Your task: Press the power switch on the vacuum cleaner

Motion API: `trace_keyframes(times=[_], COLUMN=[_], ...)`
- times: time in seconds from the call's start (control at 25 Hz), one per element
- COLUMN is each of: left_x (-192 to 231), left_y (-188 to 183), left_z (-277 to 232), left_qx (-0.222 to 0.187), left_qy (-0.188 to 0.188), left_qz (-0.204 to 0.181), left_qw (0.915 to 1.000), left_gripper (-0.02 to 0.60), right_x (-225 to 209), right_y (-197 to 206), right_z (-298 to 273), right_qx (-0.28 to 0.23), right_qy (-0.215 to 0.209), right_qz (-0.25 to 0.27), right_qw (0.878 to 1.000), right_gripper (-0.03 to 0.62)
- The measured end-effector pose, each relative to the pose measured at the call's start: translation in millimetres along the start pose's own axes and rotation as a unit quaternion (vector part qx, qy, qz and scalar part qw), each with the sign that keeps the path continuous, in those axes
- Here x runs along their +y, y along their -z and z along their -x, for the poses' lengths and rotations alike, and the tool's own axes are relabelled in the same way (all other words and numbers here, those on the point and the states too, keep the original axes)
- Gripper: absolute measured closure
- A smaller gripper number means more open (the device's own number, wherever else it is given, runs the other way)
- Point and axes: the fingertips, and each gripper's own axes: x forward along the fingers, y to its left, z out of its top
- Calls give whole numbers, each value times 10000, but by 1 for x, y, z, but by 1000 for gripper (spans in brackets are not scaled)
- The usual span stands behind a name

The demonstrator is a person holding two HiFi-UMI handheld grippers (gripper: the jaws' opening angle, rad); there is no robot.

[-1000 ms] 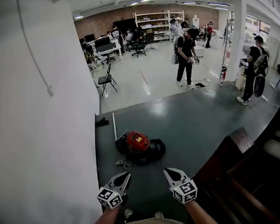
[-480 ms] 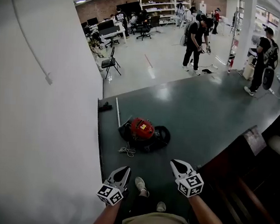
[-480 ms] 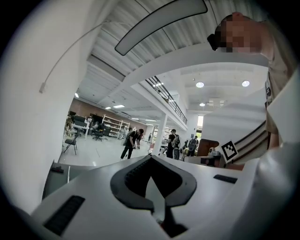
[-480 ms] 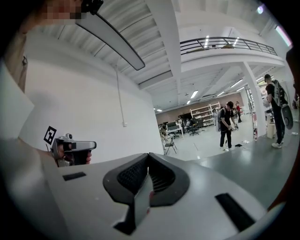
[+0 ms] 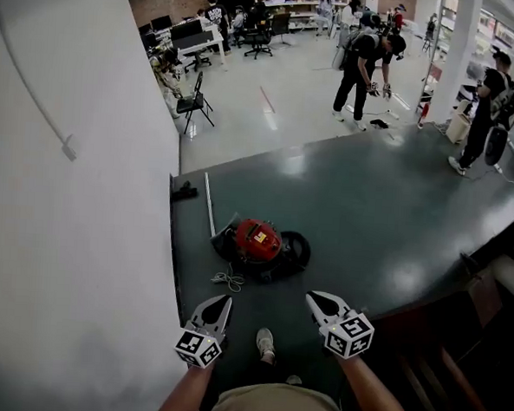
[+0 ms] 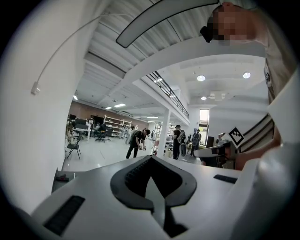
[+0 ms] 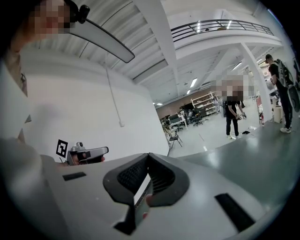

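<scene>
The vacuum cleaner [image 5: 259,242], red on top with a black body, lies on the dark floor near the white wall. Its switch is too small to make out. My left gripper [image 5: 219,302] hangs shut and empty in front of it, on the near left. My right gripper [image 5: 314,298] is level with it on the near right, also shut and empty. Both point toward the vacuum and stay well short of it. In the left gripper view the jaws [image 6: 151,157] meet at the tip. The right gripper view shows the same [image 7: 149,154]. The jaws hide the vacuum in both gripper views.
A white wall [image 5: 64,232] runs along the left. A coiled cord [image 5: 228,281] and a thin tube [image 5: 208,204] lie beside the vacuum. Dark stairs [image 5: 456,360] rise at the right. The person's shoe [image 5: 266,344] is below the grippers. People [image 5: 363,63] stand far back.
The person has stepped forward, and both grippers have come closer to the vacuum cleaner. A shoe now shows below them. The jaws stayed shut.
</scene>
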Motion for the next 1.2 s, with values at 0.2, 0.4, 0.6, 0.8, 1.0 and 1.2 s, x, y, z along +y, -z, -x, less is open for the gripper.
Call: trace_keyframes(times=[0.2, 0.4, 0.6, 0.8, 1.0, 1.2], left_x=[37, 86, 121, 143, 159, 179], left_y=[-4, -8, -7, 2, 19, 24], left_z=[-47, -80, -110, -125, -131, -138], left_qx=[115, 181, 211, 279, 431, 617], left_qy=[252, 551, 855, 813, 696, 476], left_qz=[20, -63, -47, 177, 347, 415], left_qw=[9996, 9983, 9961, 9961, 9960, 9961], left_gripper=[578, 578, 578, 578, 578, 578], right_x=[-24, -35, -32, -29, -47, -71], right_y=[-21, -35, -43, -32, -30, -10], right_z=[-60, -119, -161, -180, -196, -236], right_qx=[186, 234, 275, 518, 614, 1084], right_qy=[84, 158, 71, -17, 34, -160], right_qz=[136, 84, 143, 241, 205, 151], right_qw=[9997, 9996, 9995, 9984, 9979, 9939], right_gripper=[585, 585, 585, 585, 585, 585])
